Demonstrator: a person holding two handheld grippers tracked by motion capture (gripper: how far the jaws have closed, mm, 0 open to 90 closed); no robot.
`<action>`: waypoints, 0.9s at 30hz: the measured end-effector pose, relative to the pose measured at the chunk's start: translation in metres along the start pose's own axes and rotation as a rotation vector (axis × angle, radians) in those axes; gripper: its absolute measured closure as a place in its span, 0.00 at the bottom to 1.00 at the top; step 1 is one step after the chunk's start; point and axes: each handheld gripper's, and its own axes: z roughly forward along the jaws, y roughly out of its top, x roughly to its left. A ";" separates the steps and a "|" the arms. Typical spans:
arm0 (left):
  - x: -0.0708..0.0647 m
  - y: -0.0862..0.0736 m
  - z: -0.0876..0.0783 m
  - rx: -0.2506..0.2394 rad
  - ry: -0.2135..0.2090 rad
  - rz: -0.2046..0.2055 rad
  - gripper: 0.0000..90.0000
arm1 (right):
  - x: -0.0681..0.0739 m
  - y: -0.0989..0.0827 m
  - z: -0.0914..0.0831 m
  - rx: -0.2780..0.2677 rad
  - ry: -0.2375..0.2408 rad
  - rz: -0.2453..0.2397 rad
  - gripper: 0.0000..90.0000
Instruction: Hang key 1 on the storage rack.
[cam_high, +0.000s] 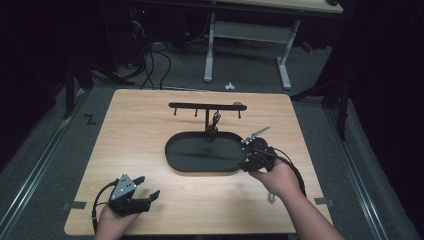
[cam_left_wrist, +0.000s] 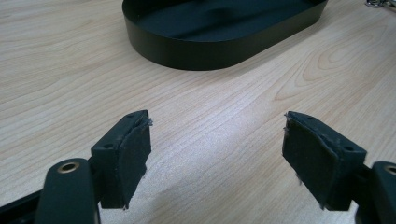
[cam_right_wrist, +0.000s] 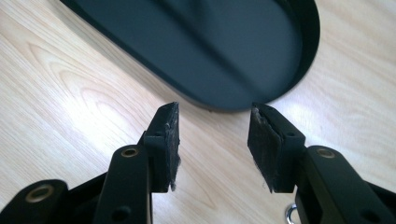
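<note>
The right gripper (cam_high: 248, 156), fingers spread and empty, is nearing the stiff, slick tray (cam_right_wrist: 306, 56) rim just ahead; pinching its thin wall looks best.

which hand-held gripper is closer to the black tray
The right hand-held gripper: it sits at the right end of the tray, jaws open and empty. The left hand-held gripper rests apart, near the table's front edge.

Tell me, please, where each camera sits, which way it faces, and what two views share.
High view: above the near edge, facing forward and down on the table; both forearms, left gripper, right gripper.
Left gripper view: rides the left gripper, open, facing the black tray.
Right gripper view: rides the right gripper, open, near the tray's rim.
Shared: the tray.
</note>
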 end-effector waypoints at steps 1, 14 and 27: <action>0.000 0.000 0.000 -0.001 0.001 0.001 0.27 | -0.003 -0.006 0.002 -0.001 -0.001 0.011 0.60; -0.001 -0.001 0.002 0.008 0.002 -0.001 0.27 | -0.030 -0.047 0.009 -0.008 -0.017 0.067 0.53; 0.000 -0.001 0.001 0.011 0.004 0.001 0.27 | -0.061 -0.069 0.019 0.031 -0.071 0.092 0.51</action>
